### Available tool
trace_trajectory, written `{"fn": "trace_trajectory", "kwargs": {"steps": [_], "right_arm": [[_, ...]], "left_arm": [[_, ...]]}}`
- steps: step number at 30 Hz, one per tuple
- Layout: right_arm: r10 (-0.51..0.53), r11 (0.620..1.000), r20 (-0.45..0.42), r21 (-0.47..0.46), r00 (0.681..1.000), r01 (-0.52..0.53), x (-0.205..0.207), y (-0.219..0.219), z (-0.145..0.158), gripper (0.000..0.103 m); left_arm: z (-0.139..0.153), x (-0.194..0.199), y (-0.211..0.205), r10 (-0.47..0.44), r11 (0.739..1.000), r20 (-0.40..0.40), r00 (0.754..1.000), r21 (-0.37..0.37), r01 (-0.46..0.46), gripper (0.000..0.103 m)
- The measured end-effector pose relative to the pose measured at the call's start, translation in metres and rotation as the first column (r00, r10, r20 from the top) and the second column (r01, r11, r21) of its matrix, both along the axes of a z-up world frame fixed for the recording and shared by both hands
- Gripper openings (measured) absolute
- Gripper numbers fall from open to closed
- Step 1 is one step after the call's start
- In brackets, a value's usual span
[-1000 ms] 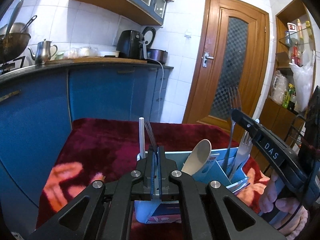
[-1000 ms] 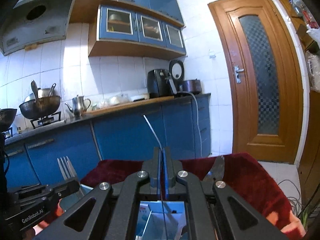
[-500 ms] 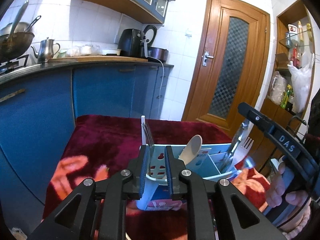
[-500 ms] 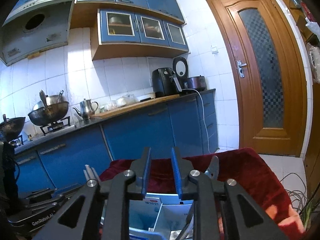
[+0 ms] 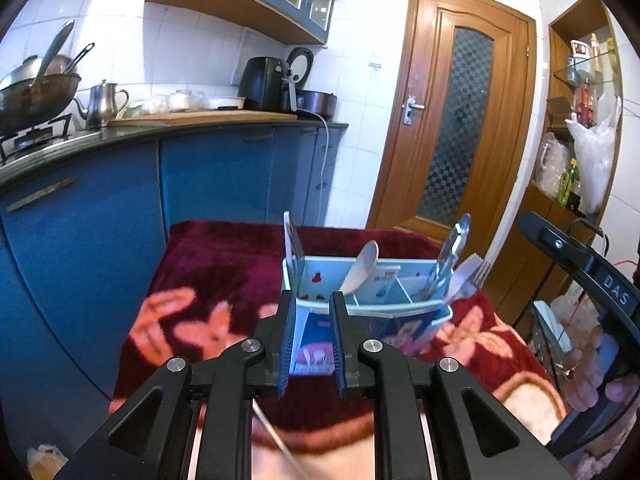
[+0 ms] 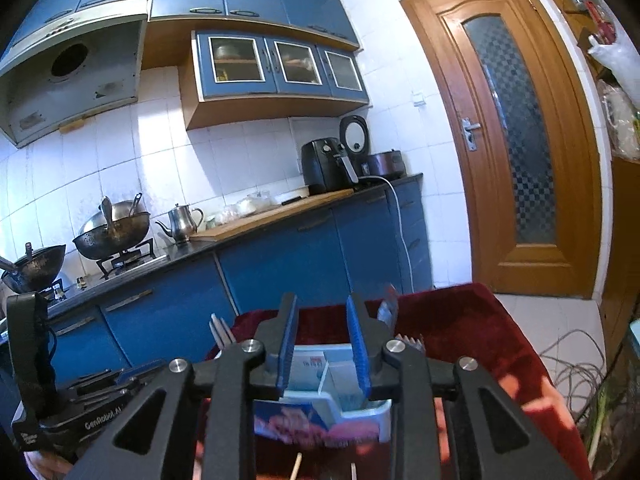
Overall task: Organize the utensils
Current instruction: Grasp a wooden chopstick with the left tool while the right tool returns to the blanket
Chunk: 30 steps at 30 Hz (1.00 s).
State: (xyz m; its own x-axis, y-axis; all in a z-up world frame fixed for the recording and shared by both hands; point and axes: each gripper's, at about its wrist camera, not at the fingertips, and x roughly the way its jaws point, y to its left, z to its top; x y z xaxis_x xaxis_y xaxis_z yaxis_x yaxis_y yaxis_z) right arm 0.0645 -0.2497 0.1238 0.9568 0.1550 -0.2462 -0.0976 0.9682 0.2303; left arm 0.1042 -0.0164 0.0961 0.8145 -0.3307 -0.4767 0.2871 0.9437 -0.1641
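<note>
- Now my left hand-held gripper (image 5: 313, 338) has its two blue fingers apart, with nothing between them.
- My right hand-held gripper (image 6: 322, 346) has its fingers apart too, and it holds nothing.
- The light blue utensil box (image 5: 404, 312) sits on the red flowery blanket (image 5: 224, 276), just in front of both grippers.
- A pale spoon (image 5: 362, 266) leans in a middle slot.
- Forks (image 5: 468, 278) and a shiny metal utensil (image 5: 450, 252) stand in the right slot.
- Two white sticks (image 5: 289, 236) stand at the box's left corner.
</note>
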Motion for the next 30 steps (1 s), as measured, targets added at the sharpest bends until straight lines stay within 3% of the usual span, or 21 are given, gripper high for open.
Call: {"fn": "trace_trajectory", "kwargs": {"steps": [11, 15, 30], "right_arm": [[-0.084, 0.996, -0.131, -0.03, 0.988, 0.08, -0.034, -0.01, -0.03, 0.029], [-0.082, 0.997, -0.18, -0.017, 0.98, 0.08, -0.04, -0.013, -0.044, 0.035], [-0.054, 0.998, -0.354, 0.018, 0.934, 0.064, -0.043, -0.022, -0.098, 0.037]], "left_arm": [[-0.018, -0.018, 0.014, 0.036, 0.999, -0.091, 0.995, 0.009, -0.035, 0.017], [-0.031, -0.019, 0.015, 0.044, 0.999, -0.134, 0.99, 0.015, -0.042, 0.017], [-0.083, -0.009, 0.006, 0.048, 0.998, -0.309, 0.95, 0.059, -0.031, 0.017]]}}
